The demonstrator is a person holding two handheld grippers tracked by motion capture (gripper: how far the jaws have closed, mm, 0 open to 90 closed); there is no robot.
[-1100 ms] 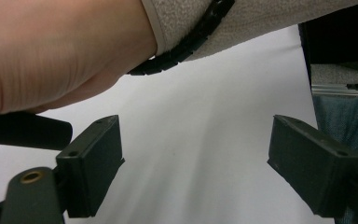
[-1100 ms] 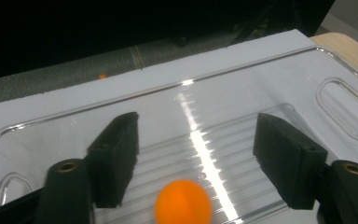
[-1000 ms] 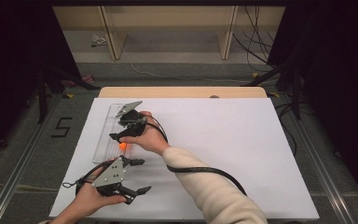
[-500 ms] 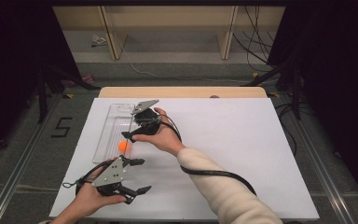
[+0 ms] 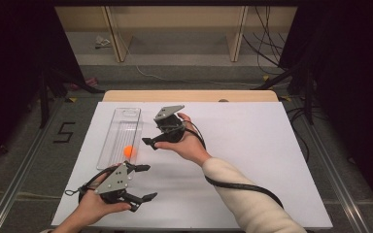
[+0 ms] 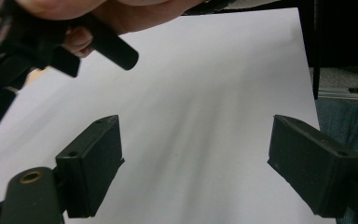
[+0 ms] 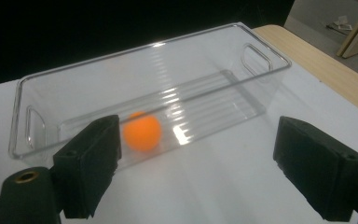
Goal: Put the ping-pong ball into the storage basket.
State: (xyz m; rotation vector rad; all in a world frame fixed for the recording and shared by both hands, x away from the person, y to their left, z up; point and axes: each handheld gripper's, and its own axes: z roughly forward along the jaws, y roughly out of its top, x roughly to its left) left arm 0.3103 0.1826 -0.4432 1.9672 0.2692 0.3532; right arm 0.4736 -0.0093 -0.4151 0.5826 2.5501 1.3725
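Orange ball sits inside the clear bin, near one end. The right gripper is beside the bin with its fingers spread wide, grasping nothing; they have just been opening. The left gripper rests on the white table, fingers apart and empty. A black finger hides the ball's edge.
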